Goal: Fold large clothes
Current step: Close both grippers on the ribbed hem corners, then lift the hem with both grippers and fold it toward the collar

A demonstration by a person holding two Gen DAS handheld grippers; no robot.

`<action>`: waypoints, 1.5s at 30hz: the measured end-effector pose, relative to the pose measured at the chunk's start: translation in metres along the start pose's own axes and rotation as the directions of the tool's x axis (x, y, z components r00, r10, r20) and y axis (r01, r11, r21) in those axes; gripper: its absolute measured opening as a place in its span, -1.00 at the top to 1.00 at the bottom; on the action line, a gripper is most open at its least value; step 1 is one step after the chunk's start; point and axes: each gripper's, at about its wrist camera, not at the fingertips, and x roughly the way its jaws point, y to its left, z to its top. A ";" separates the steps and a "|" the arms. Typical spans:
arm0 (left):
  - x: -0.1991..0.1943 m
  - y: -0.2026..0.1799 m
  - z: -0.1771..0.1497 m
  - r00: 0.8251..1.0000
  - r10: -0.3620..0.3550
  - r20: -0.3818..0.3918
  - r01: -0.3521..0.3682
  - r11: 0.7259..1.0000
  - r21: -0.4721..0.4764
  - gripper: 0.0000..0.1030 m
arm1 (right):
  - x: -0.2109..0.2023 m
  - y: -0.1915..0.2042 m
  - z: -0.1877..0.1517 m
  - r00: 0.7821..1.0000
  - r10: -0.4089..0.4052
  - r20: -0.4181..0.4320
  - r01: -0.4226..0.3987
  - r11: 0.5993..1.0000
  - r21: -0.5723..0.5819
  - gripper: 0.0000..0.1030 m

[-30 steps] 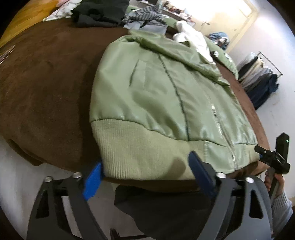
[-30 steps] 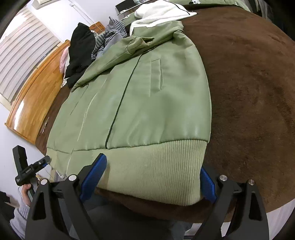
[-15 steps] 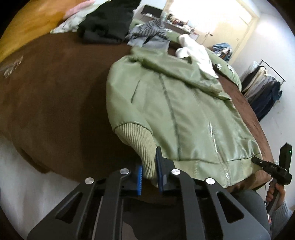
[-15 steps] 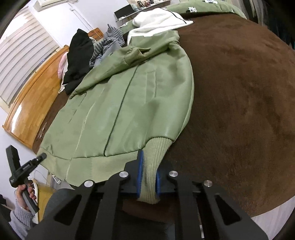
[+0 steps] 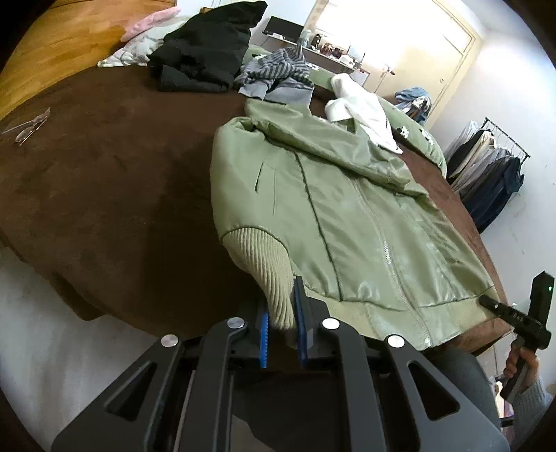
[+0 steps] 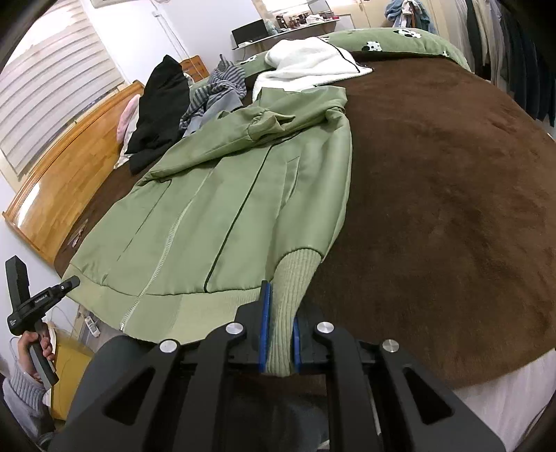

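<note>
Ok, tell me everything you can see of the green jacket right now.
The green jacket lies front up on the brown bedspread, zipped shut. The shell looks satiny, the hem band ribbed knit, with dark seam lines and slit pockets. A sleeve is folded across its chest. The left gripper and right gripper each pinch a bottom hem corner, bunching it. White fleece touches the collar end.

I'm in a home bedroom: bed w/ brown blanket [image 6: 451, 208], wooden headboard [image 6: 69, 180], pillows, clothes rack [image 5: 486, 174] by the wall, window blinds [image 6: 52, 87], shelf w/ bottles [image 6: 288, 21], loose clothes pile [image 5: 208, 59].
</note>
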 end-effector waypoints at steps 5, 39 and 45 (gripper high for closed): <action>-0.036 -0.009 -0.004 1.000 -0.013 0.019 0.014 1.000 -0.016 0.72 | -0.030 0.006 -0.004 1.000 -0.011 -0.009 0.011 1.000 0.010 0.79; 0.088 -0.075 0.287 0.948 0.156 0.278 -0.192 0.975 0.108 0.71 | 0.058 0.043 0.299 0.959 -0.120 0.258 0.159 0.978 -0.136 0.80; 0.161 -0.063 0.338 0.947 0.177 0.268 -0.198 0.979 0.053 0.71 | 0.130 0.027 0.352 0.958 -0.171 0.230 0.200 0.974 -0.109 0.80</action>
